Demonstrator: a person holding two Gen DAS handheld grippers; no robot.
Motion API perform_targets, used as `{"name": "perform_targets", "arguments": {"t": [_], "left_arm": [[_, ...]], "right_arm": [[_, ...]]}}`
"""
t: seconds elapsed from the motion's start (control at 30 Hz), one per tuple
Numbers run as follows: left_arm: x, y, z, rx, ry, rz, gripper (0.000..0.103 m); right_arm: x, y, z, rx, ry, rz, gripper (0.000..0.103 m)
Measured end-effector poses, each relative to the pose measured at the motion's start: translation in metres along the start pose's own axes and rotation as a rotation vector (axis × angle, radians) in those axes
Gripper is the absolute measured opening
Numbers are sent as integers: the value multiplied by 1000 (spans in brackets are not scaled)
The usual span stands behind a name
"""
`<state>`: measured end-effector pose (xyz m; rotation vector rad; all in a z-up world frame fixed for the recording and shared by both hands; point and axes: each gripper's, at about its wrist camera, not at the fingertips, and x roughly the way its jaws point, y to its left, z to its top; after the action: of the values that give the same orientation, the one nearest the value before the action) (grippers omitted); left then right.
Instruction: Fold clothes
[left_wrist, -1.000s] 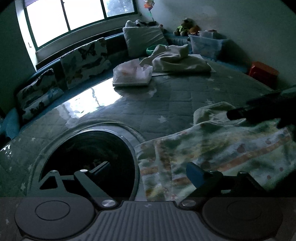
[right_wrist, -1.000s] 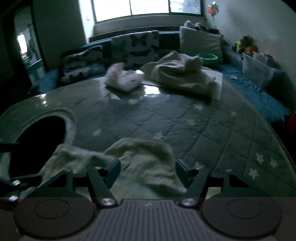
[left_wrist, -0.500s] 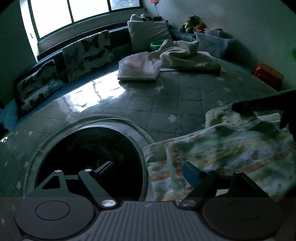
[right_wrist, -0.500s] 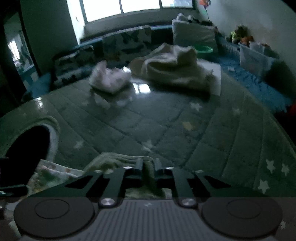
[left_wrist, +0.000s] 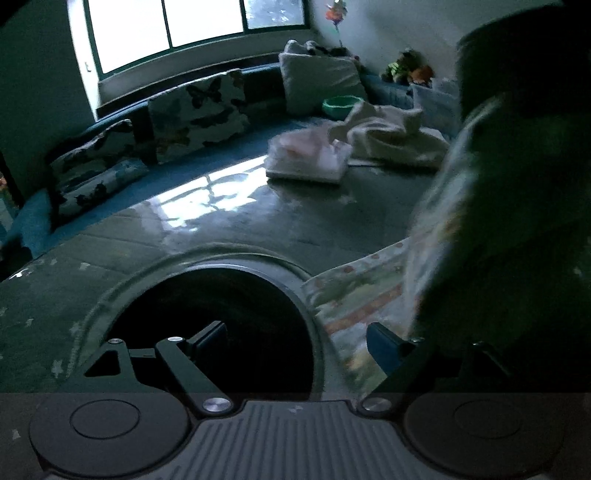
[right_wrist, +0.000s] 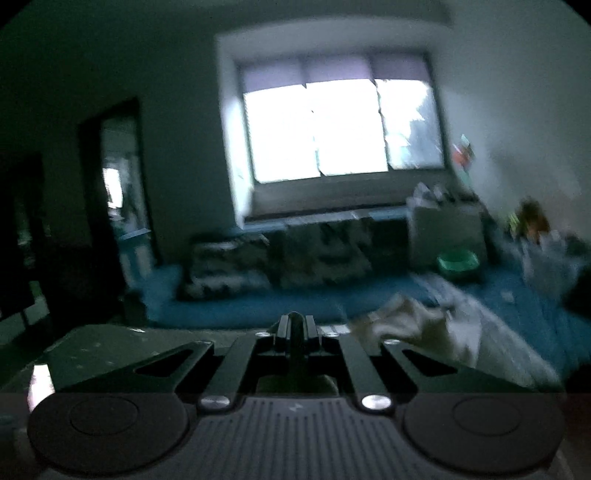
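A pale garment with a small print and orange stripes (left_wrist: 354, 295) lies on the quilted green surface (left_wrist: 258, 221). Its right side rises steeply (left_wrist: 439, 192) against a dark blurred bulk (left_wrist: 517, 184), the other hand's device. My left gripper (left_wrist: 295, 339) is open: one finger hangs over a round dark opening (left_wrist: 221, 314), the other over the garment's near edge, and neither presses on anything. In the blurred right wrist view my right gripper (right_wrist: 293, 325) is shut on a dark fold of the garment and raised high, facing the window (right_wrist: 340, 129).
A folded pinkish pile (left_wrist: 306, 158) and a cream heap (left_wrist: 391, 129) lie farther back on the quilt. A green bowl (left_wrist: 340, 105), butterfly-print cushions (left_wrist: 195, 110) and a white pillow (left_wrist: 317, 85) line the bench under the window. A doorway (right_wrist: 118, 177) stands at the left.
My right gripper closed on the garment's far edge and rose, its view tipping from the quilt up to the window. The garment's right side lifted with it. My left gripper stayed open.
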<state>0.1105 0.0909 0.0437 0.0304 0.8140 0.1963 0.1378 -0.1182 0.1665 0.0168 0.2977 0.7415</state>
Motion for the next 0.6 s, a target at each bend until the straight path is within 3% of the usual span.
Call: {"name": "perform_targets", "arguments": {"t": [0.07, 0.23, 0.47, 0.6], "left_arm": [[-2, 6, 0, -13, -7, 10, 86], [-4, 14, 1, -33, -10, 22, 86], [-9, 10, -1, -31, -19, -2, 89], [-11, 5, 1, -34, -24, -22, 89]], "right_arm": [[-15, 12, -2, -32, 4, 39, 5], [-34, 36, -32, -98, 115, 115, 5], [-40, 47, -82, -97, 337, 179, 6], [-43, 49, -107, -77, 413, 204, 17]]}}
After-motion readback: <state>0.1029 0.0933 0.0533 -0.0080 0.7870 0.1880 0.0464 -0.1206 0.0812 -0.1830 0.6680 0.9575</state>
